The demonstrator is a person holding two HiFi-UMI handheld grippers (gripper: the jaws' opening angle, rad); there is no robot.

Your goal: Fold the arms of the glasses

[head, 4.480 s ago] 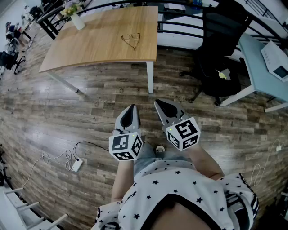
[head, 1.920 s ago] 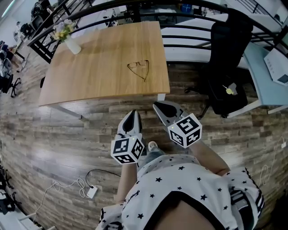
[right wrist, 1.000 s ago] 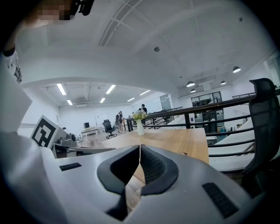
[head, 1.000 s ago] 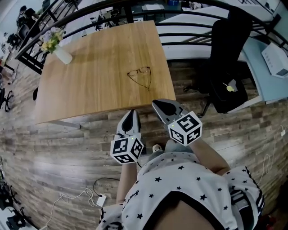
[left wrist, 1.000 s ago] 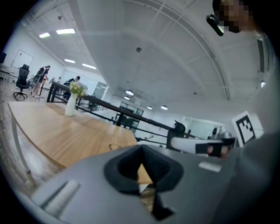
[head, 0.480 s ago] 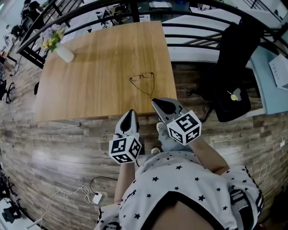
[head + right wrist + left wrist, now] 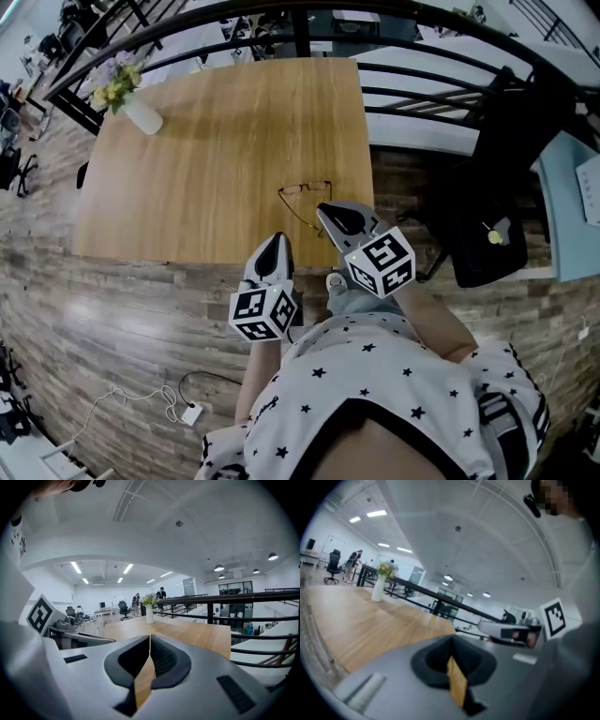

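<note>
Glasses (image 7: 305, 199) lie unfolded by the table's (image 7: 206, 141) near right corner. Left gripper (image 7: 273, 246), right gripper (image 7: 334, 215) — both closed, empty, at its near edge. I'd open up, brace the frame, fold gently.

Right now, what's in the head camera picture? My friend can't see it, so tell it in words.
Seen from above, glasses lie unfolded near the front edge of a wooden table. A person in a star-print shirt holds the left gripper and right gripper, both shut, close to them. A flower vase stands at the table's far corner.
</note>
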